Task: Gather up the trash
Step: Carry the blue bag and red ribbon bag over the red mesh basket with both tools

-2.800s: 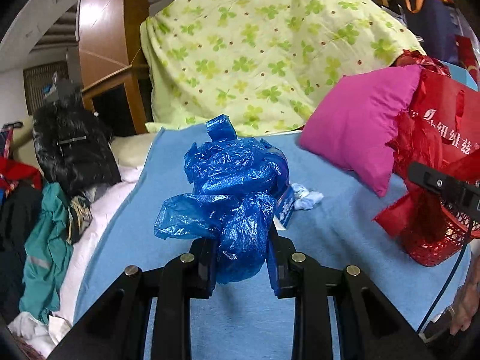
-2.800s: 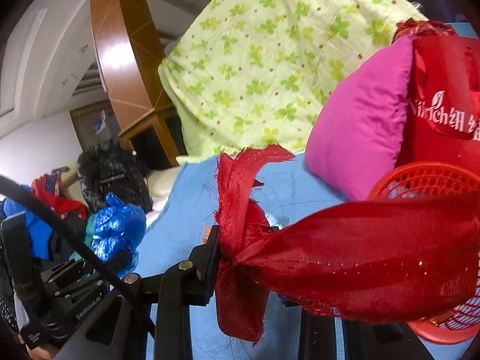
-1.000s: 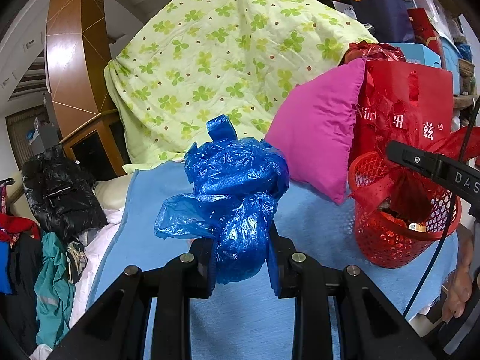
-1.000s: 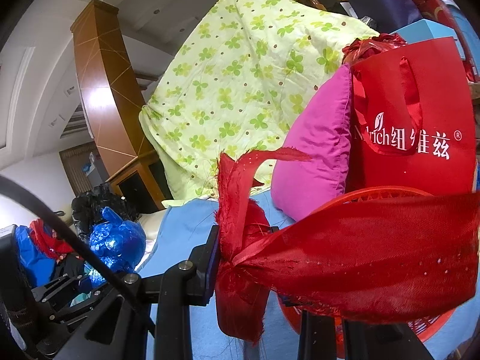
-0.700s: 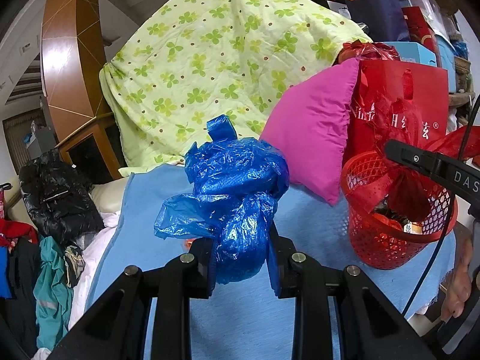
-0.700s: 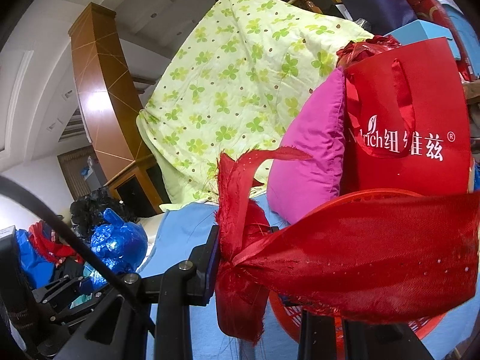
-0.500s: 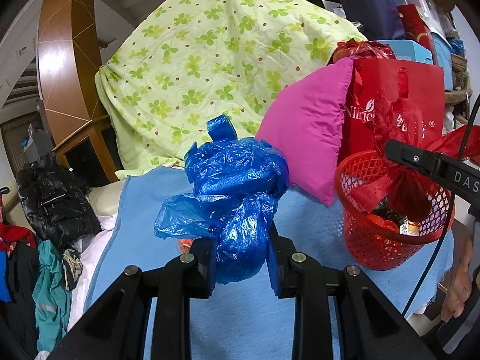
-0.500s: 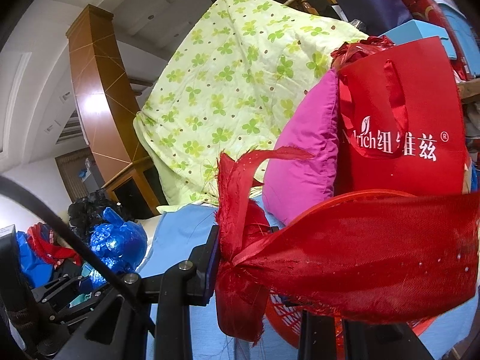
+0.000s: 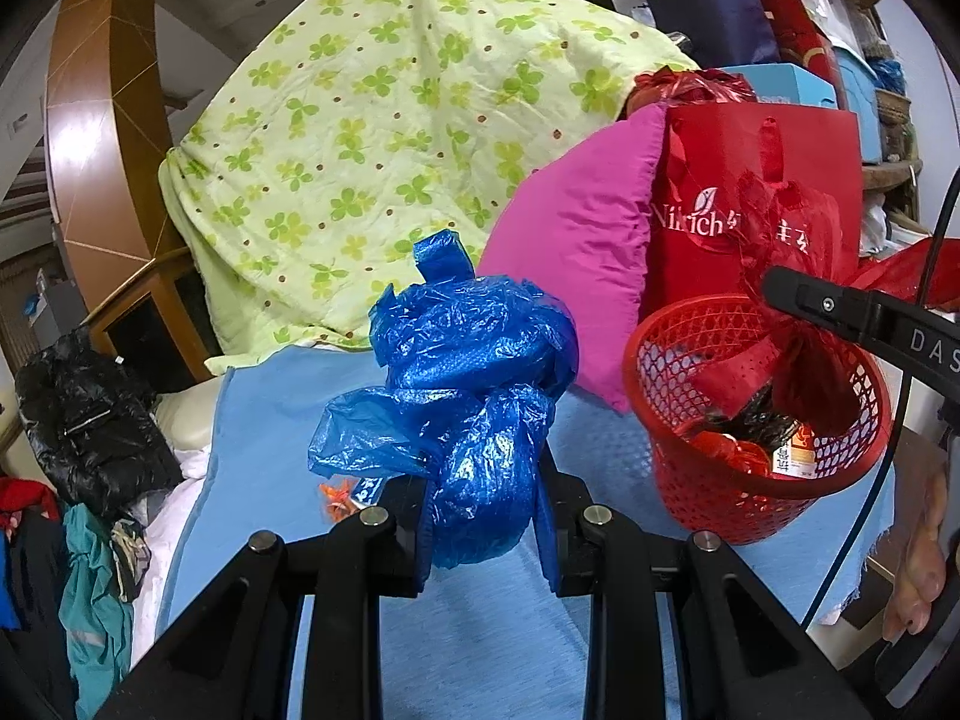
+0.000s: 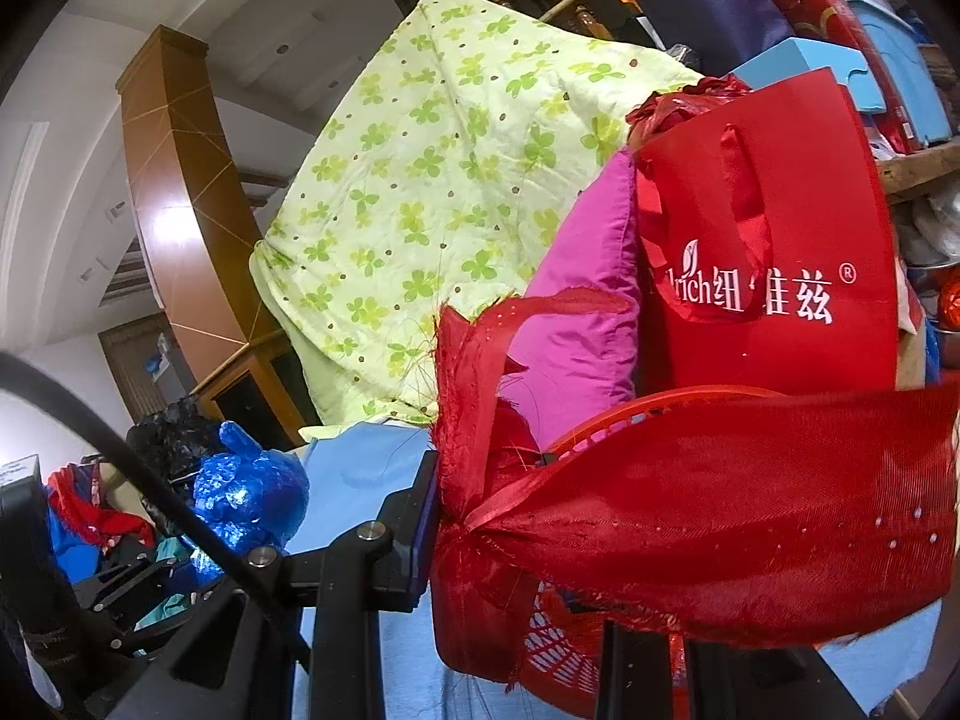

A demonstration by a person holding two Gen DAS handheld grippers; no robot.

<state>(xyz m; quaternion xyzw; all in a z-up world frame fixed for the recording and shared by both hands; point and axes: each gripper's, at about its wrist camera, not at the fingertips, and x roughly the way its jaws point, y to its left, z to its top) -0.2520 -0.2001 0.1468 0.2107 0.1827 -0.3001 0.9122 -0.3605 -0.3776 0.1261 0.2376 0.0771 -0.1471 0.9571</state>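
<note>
My left gripper [image 9: 483, 525] is shut on a crumpled blue plastic bag [image 9: 465, 384], which I hold above the blue sheet [image 9: 492, 630]. To its right stands a red mesh basket [image 9: 759, 420] with wrappers inside. My right gripper [image 10: 510, 528] is shut on a wad of red fabric ribbon [image 10: 690, 516], and in the left wrist view that gripper [image 9: 852, 312] hangs over the basket with the ribbon [image 9: 810, 372] drooping into it. The red basket [image 10: 606, 420] shows just behind the ribbon in the right wrist view. The blue bag [image 10: 246, 498] is at lower left there.
A pink pillow [image 9: 594, 252] and a red paper bag [image 9: 756, 204] stand behind the basket. A green clover quilt [image 9: 390, 138] rises at the back. Black and teal clothes [image 9: 84, 420] pile at the left. Small orange scraps [image 9: 336, 495] lie on the sheet. A hand [image 9: 918, 558] shows at right.
Both grippers have swung to the right across the bed. The basket, pillow and red bag have come closer to the middle of the views. Both grips are unchanged.
</note>
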